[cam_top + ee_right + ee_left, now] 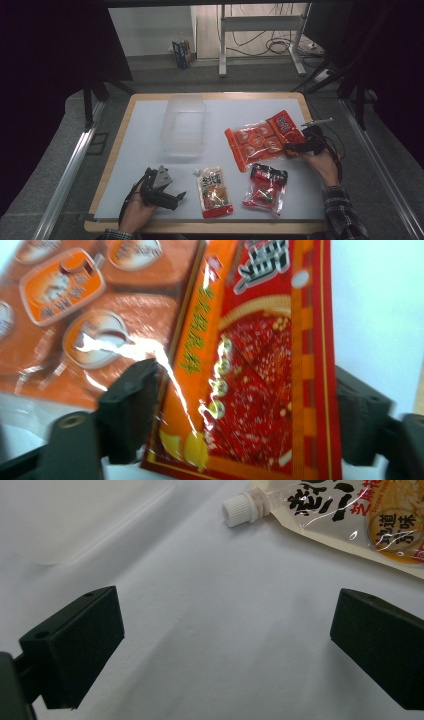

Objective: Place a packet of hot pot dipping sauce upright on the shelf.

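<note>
The right gripper [294,146] sits at the right edge of the large orange and red plastic snack bag [262,138], which lies flat on the white worktop [145,150] just right of the clear plastic rectangular tub [183,125]; in the right gripper view its 2 black fingers [131,407] stand either side of the bag's red end panel [260,390], parted, and whether the pads already press on the bag I cannot tell; the bag is still flat on the worktop.

The left gripper [176,196] rests low on the worktop, below and left of the tub; in the left gripper view its 2 fingers [75,645] are spread wide with bare worktop between them, gripping nothing.

Below the tub lies the cream spouted sauce pouch with a white screw cap [214,191], its cap [242,510] pointing toward the tub, just right of the left gripper; below and right of the tub, beneath the orange bag, lies the small red and black clear-windowed packet [265,188], apart from the pouch.
</note>
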Motion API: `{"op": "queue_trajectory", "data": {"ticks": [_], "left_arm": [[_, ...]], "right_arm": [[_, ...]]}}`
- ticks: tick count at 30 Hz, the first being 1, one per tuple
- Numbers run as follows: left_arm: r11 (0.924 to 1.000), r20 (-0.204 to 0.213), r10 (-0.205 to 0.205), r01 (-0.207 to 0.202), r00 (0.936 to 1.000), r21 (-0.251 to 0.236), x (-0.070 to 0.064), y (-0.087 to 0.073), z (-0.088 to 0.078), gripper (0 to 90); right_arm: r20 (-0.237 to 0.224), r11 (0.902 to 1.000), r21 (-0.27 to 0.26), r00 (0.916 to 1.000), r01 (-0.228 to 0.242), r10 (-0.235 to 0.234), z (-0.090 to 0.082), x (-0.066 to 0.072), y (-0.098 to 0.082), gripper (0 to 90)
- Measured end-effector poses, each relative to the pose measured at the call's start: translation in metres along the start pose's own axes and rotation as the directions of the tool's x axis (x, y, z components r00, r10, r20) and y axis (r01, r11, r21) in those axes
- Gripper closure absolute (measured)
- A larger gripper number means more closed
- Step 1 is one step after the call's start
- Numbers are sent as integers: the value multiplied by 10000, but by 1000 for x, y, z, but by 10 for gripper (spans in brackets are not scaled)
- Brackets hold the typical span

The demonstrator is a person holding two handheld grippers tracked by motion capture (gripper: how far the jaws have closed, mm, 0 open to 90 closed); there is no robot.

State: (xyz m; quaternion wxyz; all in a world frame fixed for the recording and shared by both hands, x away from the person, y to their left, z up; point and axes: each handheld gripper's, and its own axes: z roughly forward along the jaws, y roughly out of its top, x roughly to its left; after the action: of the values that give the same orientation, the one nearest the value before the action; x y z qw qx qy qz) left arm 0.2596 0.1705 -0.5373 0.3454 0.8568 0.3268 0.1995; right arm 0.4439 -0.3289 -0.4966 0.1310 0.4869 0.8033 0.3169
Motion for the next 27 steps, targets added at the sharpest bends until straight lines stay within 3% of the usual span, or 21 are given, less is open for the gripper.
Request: {"op": "queue_trajectory", "data": {"ticks": [1, 4, 8, 12, 16, 18, 22, 27], "left_arm": [[10000, 16, -17, 17, 10000, 14, -1, 0, 1, 7], [10000, 14, -1, 1, 10000, 31, -1, 0, 1, 7], [10000, 13, -1, 1, 10000, 54, -1, 0, 1, 7], [10000, 34, 33, -34, 10000, 70, -2, 0, 2, 8], [9999, 22, 64, -64, 10000, 83, -2, 0, 2, 7], [10000, 15, 65, -65, 10000, 74, -2, 0, 2, 8], [9999, 6, 70, -71, 10000, 76, -2, 0, 2, 8], [10000, 0, 68, -68, 10000, 70, -2, 0, 2, 8]], "right_arm": [[-174, 9999, -131, 9998, -40, 38, -1, 2, 3, 314], [-245, 9999, -97, 9997, 24, -27, 0, 5, 7, 360], [-198, 9991, 260, 9992, 347, -342, 12, 8, 18, 474], [-446, 10000, 91, 9990, 30, -26, 20, 4, 26, 582], [-395, 9999, 140, 9992, -70, 75, 27, 1, 30, 658], [-328, 9991, 160, 9986, -398, 403, 33, -3, 31, 714], [-669, 9965, 222, 9944, -803, 816, 35, -5, 31, 855], [-122, 9988, 481, 9998, -126, 132, 31, 4, 35, 886]]}}
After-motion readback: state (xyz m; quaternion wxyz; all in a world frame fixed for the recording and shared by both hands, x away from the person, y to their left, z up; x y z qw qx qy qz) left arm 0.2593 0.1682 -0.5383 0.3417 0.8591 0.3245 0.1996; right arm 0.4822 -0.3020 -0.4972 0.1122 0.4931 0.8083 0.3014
